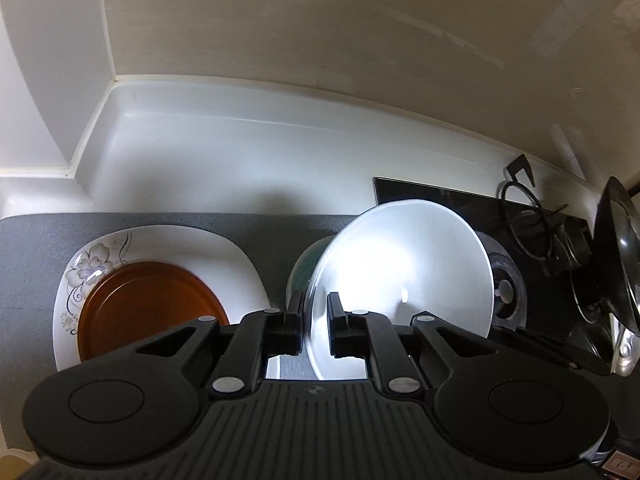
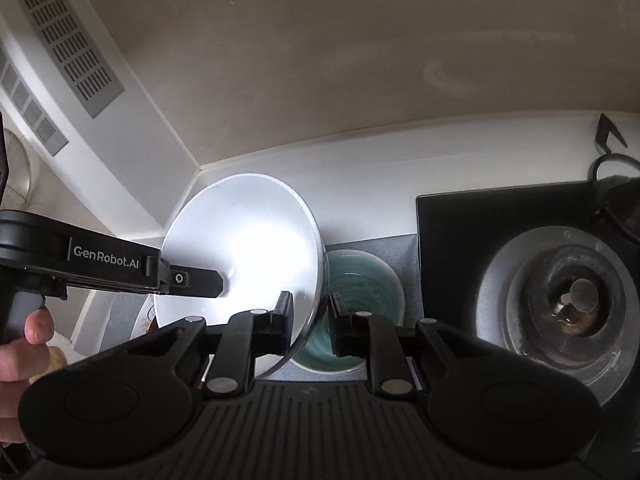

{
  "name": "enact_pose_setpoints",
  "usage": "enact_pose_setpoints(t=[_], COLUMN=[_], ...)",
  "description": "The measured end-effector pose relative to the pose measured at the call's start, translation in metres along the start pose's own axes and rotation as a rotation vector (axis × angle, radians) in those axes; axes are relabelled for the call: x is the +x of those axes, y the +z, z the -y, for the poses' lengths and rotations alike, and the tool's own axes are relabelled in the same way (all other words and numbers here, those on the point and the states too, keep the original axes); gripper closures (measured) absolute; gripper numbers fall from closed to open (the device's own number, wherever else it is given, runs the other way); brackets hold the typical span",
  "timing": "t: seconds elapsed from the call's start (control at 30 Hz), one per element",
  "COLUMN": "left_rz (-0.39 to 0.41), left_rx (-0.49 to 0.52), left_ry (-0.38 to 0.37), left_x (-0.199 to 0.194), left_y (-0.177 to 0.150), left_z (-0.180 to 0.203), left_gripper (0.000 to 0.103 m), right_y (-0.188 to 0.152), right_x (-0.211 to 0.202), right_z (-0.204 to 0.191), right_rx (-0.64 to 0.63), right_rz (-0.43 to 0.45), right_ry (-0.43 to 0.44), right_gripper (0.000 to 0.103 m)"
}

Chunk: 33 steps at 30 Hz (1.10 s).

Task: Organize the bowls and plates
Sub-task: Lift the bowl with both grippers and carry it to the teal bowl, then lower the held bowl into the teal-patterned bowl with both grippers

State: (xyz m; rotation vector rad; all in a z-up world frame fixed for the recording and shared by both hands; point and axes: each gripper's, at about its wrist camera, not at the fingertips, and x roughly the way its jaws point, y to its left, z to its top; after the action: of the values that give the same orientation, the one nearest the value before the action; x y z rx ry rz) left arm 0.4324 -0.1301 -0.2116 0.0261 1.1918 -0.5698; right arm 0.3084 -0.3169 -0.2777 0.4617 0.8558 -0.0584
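In the left wrist view, our left gripper [image 1: 314, 322] pinches the white bowl's [image 1: 404, 280] rim, tilted above the gray mat [image 1: 36, 248] beside stacked plates [image 1: 152, 300]. In the right wrist view, our right gripper [image 2: 310, 318] clamps the opposite rim over the teal bowl [image 2: 360, 300]; we should level it, then lower both sides evenly.

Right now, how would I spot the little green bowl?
Find the black stove, then the grey mat left of it. The teal glazed bowl with swirly rings sits there upright, beside the tilted plain white bowl both claws hold.
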Motion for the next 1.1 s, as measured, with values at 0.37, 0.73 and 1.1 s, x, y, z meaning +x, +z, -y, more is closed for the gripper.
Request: enact_pose_setpoints(t=[0.37, 0.73, 1.1], left_rz=[-0.086, -0.111, -0.099], left_rx=[-0.095, -0.133, -0.108], left_ry=[0.063, 0.109, 0.195], left_x=[0.051, 0.073, 0.083], left_y=[0.009, 0.007, 0.009], left_z=[-0.007, -0.002, 0.007], left_gripper=[0.092, 0.091, 0.090], right_y=[0.001, 0.002, 0.001], right_x=[0.042, 0.073, 0.090], right_z=[0.031, 0.054, 0.039], right_rx=[0.022, 0.032, -0.150], right_rz=[-0.055, -0.132, -0.176], right_ry=[0.032, 0.029, -0.003], right_gripper=[0.083, 0.086, 0.086])
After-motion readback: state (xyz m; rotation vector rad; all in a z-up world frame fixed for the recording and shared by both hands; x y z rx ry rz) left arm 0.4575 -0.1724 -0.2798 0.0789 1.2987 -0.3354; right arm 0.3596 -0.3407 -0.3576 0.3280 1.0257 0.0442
